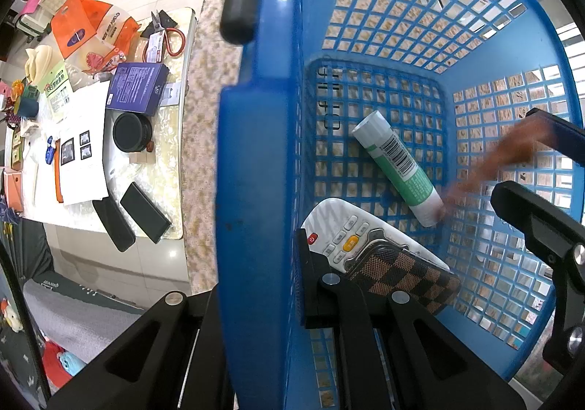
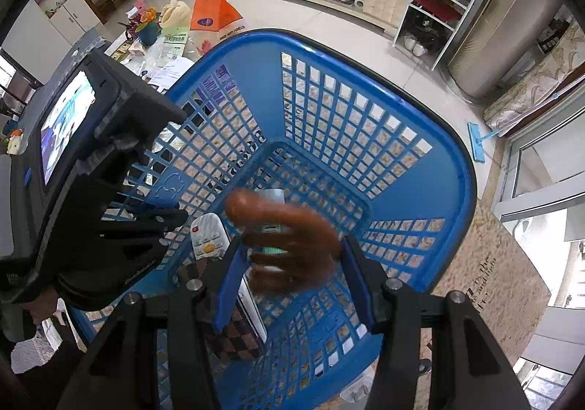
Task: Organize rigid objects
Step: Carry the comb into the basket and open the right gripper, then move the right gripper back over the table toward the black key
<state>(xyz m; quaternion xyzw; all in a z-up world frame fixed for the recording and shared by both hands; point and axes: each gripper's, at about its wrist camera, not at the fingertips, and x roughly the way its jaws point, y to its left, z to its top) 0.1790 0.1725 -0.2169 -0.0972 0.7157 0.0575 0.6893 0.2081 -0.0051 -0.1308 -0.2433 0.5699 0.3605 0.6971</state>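
Blue-padded fingers (image 2: 230, 285) of the right gripper (image 2: 289, 285) stand apart above the basket, and between them a brown object (image 2: 285, 234) shows only as a motion smear, apparently loose and dropping rather than pinched; what it is I cannot tell. Its blurred streak runs roughly across the right wrist view, and in the left wrist view it slants from upper right down toward the capped end of the green-and-white tube (image 1: 398, 169). That tube lies flat on the mesh floor of the blue basket (image 1: 256, 154), its long axis diagonal in the left wrist view, one end toward the far wall, the other near the white remote control (image 1: 351, 238). A checkered brown case (image 1: 406, 282) lies partly on the remote. Over at the near wall, the left gripper (image 1: 278, 282) has its jaws together on the basket's rim, apparently steadying it. Judging from this, the risk is that the falling brown object bounces off the tube or lands across it, or that a slip of the rim grip tilts the basket. Beyond the basket, a cluttered table (image 1: 161, 139) with a purple box (image 1: 135, 88) waits.
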